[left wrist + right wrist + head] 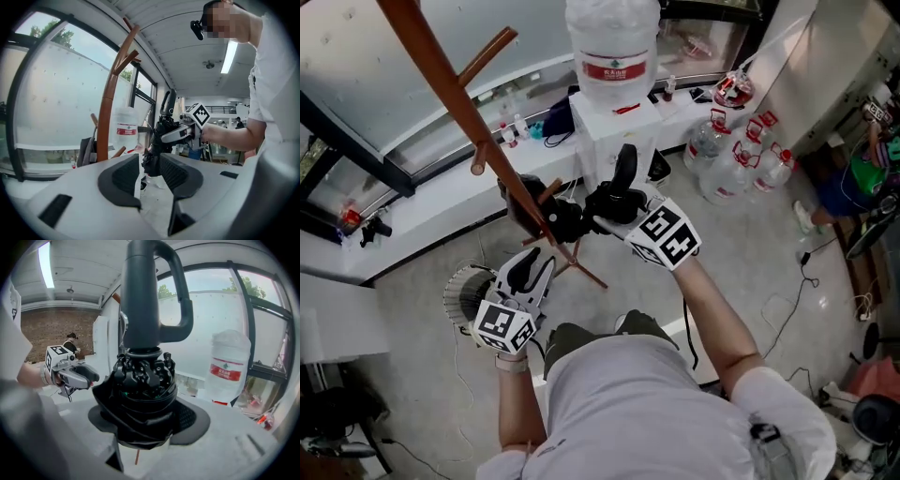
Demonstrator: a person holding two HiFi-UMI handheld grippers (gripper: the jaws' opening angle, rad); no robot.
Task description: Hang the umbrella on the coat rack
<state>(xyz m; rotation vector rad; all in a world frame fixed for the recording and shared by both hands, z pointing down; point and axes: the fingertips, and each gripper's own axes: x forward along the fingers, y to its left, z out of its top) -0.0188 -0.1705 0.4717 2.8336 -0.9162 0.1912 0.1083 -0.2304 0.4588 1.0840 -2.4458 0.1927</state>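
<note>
The folded black umbrella (558, 220) is clamped in my right gripper (605, 206), and its curved handle (624, 165) sticks out past the jaws. In the right gripper view the umbrella (143, 380) fills the space between the pads, with the handle (150, 296) pointing up and away. The brown wooden coat rack (459, 103) slants across the upper left, and its pole passes right by the umbrella; whether they touch I cannot tell. My left gripper (534, 267) hangs lower left, open and empty. Its own view shows the rack (110, 108) and the right gripper (180, 133) ahead.
A white water dispenser with a large bottle (614, 56) stands just behind the rack. Several water jugs (731, 164) sit on the floor at right. A round fan (467, 292) lies on the floor by my left gripper. A white ledge and windows (384, 187) run along the left.
</note>
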